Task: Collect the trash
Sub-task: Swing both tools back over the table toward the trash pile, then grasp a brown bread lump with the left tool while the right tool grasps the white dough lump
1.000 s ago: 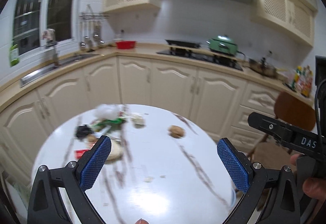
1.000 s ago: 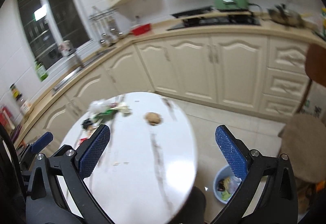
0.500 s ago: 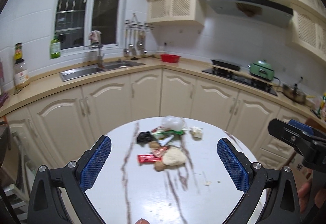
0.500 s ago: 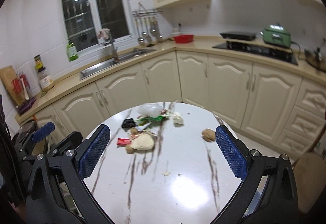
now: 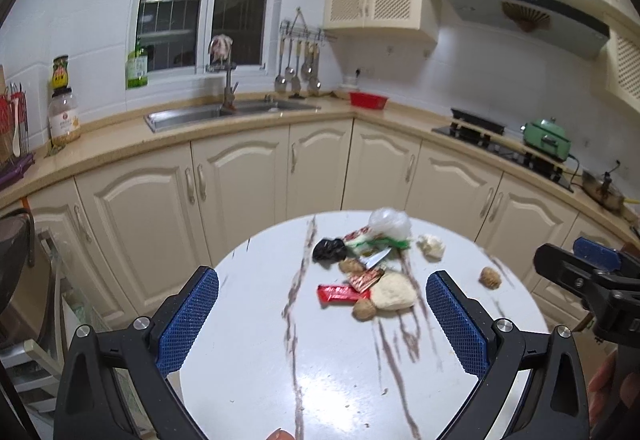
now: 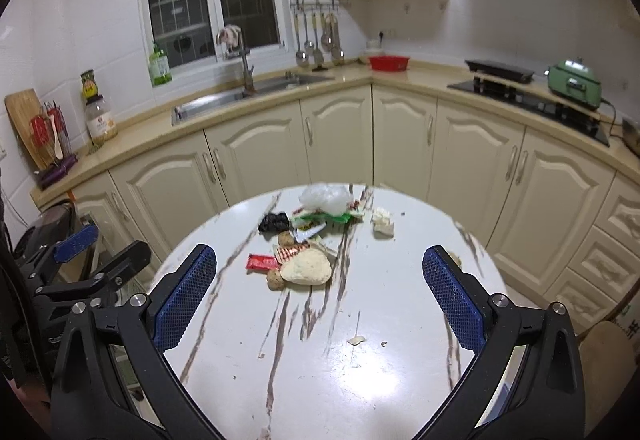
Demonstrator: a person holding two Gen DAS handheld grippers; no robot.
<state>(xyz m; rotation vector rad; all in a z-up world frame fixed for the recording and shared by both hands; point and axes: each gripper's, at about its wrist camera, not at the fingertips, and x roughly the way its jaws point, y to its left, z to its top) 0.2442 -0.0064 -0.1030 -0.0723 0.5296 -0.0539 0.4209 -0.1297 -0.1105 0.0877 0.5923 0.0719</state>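
A pile of trash lies on the far half of a round white marble table point(image 5: 320, 380) point(image 6: 360, 380). It holds a red wrapper point(image 5: 340, 294) point(image 6: 262, 262), a beige lump point(image 5: 394, 292) point(image 6: 306, 268), a black crumpled piece point(image 5: 329, 250) point(image 6: 274, 222), a clear plastic bag point(image 5: 390, 222) point(image 6: 326, 197) and a white crumpled paper point(image 5: 431, 246) point(image 6: 383, 222). A brown nut-like lump point(image 5: 491, 277) lies apart to the right. My left gripper point(image 5: 322, 318) and right gripper point(image 6: 320, 298) are both open and empty, above the table's near half.
Cream kitchen cabinets curve round behind the table, with a sink point(image 5: 224, 111) point(image 6: 248, 95), a red bowl point(image 5: 368, 99) and a green cooker point(image 5: 546, 139) point(image 6: 576, 81) on the counter. A brown stool seat point(image 6: 604, 356) stands at the right of the table.
Both views have swung left and steadied, so the trash pile now sits centred between each gripper's fingers. Both grippers stay open.
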